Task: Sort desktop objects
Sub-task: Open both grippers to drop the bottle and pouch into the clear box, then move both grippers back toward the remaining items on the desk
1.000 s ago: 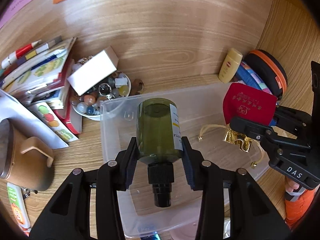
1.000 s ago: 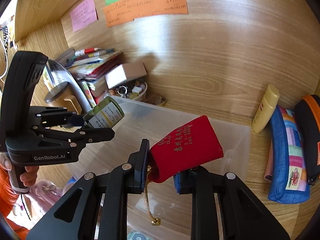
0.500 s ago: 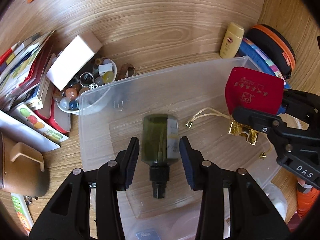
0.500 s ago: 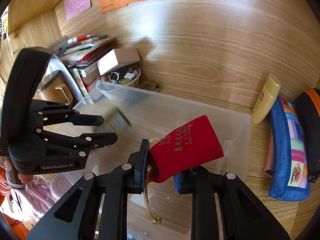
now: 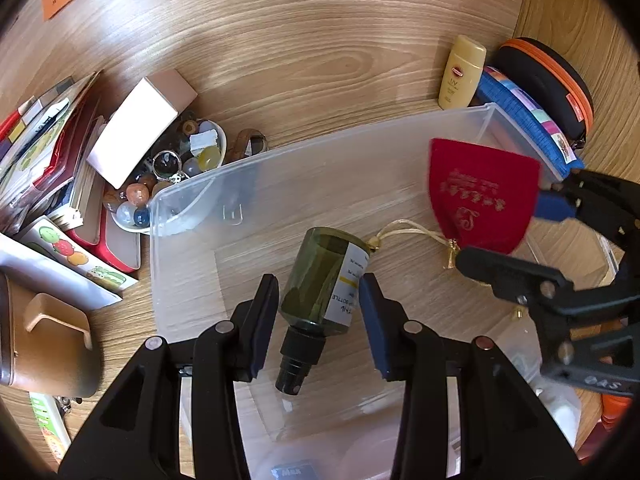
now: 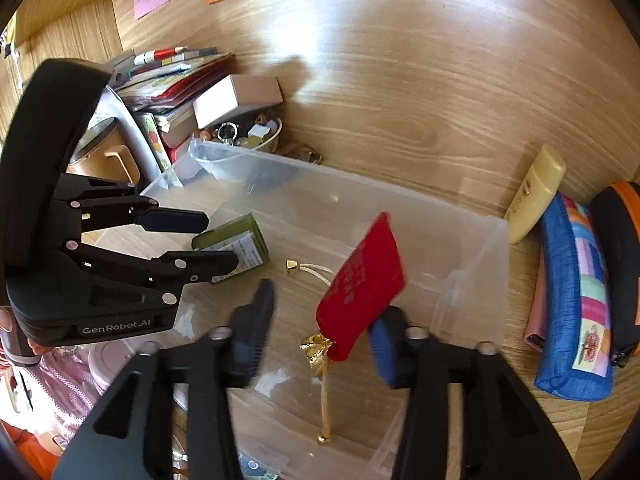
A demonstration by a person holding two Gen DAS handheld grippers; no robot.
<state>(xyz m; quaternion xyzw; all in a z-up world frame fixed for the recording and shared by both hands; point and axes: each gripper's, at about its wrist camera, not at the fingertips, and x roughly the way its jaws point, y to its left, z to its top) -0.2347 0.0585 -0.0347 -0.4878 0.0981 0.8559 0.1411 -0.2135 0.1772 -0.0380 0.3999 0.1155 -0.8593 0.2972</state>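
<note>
A clear plastic bin sits on the wooden desk; it also shows in the right wrist view. A green spray bottle lies on its side on the bin floor, between the fingers of my open left gripper and free of them; it also shows in the right wrist view. My right gripper is open over the bin. A red drawstring pouch with gold cord leans against its right finger, blurred by motion. The pouch also shows in the left wrist view.
Left of the bin stand stacked books, a bowl of beads and trinkets with a white box on it, and a brown cup. At right lie a yellow sunscreen tube, a blue patchwork pencil case and a black-orange case.
My left gripper opened and the bottle dropped onto the bin floor, tilting. My right gripper has opened and the red pouch is slipping down out of it.
</note>
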